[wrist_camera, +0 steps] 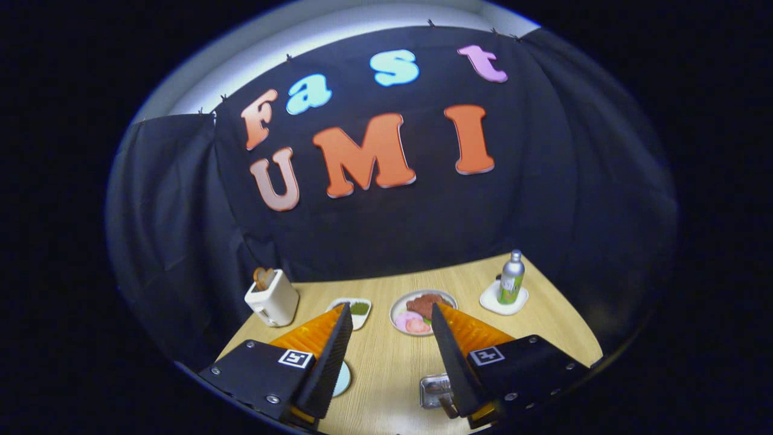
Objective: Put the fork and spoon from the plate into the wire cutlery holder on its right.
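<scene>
My gripper (391, 308) is held above the wooden table (386, 362), open, with nothing between its fingers. A slice of a pale blue plate (342, 378) peeks out beside the base of the left finger, which hides most of it. To its right, a shiny metal container (433, 388) sits low against the right finger, partly covered by it. I cannot tell its wire structure or what it holds.
Beyond the fingertips stand a white toaster (273, 298) with toast, a small dish (357, 310) with something green, a plate of food (416, 311), and a silver-green bottle (511, 279) on a white coaster (503, 300). Black cloth walls close in the table.
</scene>
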`<move>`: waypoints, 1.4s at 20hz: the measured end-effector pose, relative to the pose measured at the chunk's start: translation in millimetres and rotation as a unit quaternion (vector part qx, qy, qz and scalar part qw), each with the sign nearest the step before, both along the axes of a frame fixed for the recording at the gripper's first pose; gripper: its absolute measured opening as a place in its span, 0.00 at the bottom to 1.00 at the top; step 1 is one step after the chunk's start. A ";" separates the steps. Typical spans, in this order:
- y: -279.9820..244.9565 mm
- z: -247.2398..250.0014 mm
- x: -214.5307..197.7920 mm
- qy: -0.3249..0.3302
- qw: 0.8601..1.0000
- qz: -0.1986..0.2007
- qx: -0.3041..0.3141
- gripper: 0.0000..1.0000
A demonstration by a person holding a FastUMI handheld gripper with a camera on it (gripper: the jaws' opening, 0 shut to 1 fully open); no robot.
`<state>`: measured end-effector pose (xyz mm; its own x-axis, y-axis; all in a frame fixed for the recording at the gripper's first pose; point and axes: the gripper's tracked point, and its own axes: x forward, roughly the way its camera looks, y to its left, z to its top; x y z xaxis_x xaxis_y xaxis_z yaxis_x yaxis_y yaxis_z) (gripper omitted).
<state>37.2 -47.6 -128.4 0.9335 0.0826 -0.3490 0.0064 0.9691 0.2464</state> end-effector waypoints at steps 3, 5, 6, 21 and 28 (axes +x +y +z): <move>7.8 39.5 2.3 -0.038 0.999 0.004 -0.018 0.90; 14.7 64.3 3.5 -0.071 0.997 0.008 -0.023 0.95; 13.4 71.3 3.9 -0.078 0.997 0.003 -0.027 0.96; 32.6 112.6 3.9 -0.174 0.982 -0.008 -0.073 0.96; 28.0 112.7 2.7 -0.183 0.980 -0.017 -0.082 0.96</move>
<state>40.0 -19.7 -15.8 0.9998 0.0202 0.0027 -0.0203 0.9967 0.0786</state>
